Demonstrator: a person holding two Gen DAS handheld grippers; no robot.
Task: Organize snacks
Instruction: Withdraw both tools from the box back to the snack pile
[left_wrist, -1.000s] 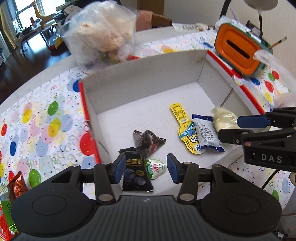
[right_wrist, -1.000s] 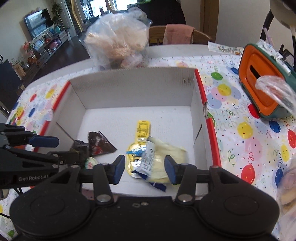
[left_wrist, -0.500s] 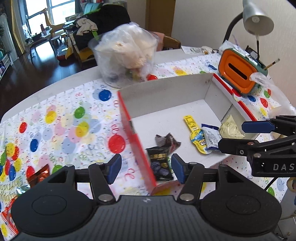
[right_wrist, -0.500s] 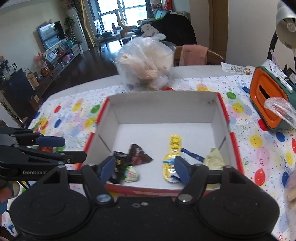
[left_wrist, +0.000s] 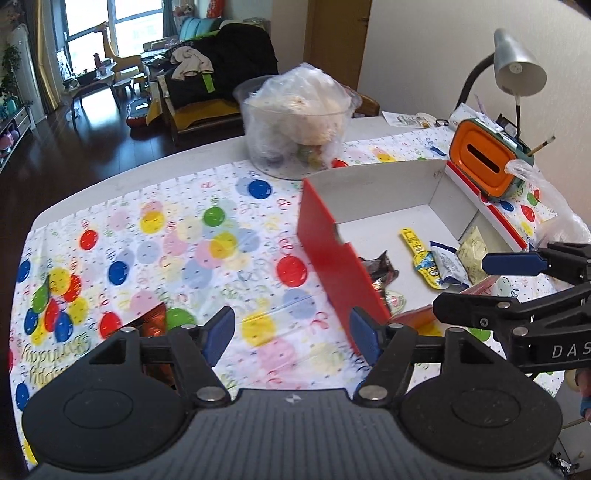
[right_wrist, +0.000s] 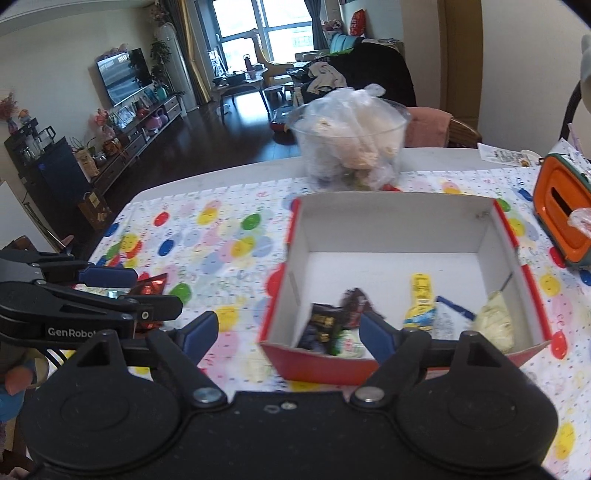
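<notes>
**Both grippers empty above table; snacks lie in red box**

Materials and shapes. The box (right_wrist: 402, 236) is open-topped cardboard, red outside, matte white inside, with straight walls and a notched seam on its left wall. It stands on a glossy tablecloth (left_wrist: 177, 236) printed with coloured balloons. Inside it lie a long yellow packet (right_wrist: 421, 304), a blue-and-white wrapper (left_wrist: 448, 264), a pale crumpled packet (right_wrist: 495, 326), a dark brown twisted wrapper (right_wrist: 356, 304), a black pouch with gold print (right_wrist: 321, 326) and a small green-and-white sweet (right_wrist: 349, 345). Behind the box stands a clear plastic tub (left_wrist: 295, 125) lined with a crinkled bag. An orange hard-shelled case (left_wrist: 484, 162) sits at the box's right.

Grippers. The left gripper (left_wrist: 291, 334) is spread wide with nothing between its blue pads, over bare tablecloth beside the box's left wall. The right gripper (right_wrist: 286, 338) is likewise spread wide and empty, at the box's near wall.

Differences between views. The right wrist view looks squarely into the box and shows the black pouch and sweet clearly; in the left wrist view the red wall hides most of them. The right view also shows a red foil wrapper (right_wrist: 151, 286) on the cloth outside the box, under the left gripper's fingers. Only the left view shows a grey desk lamp (left_wrist: 517, 66).
</notes>
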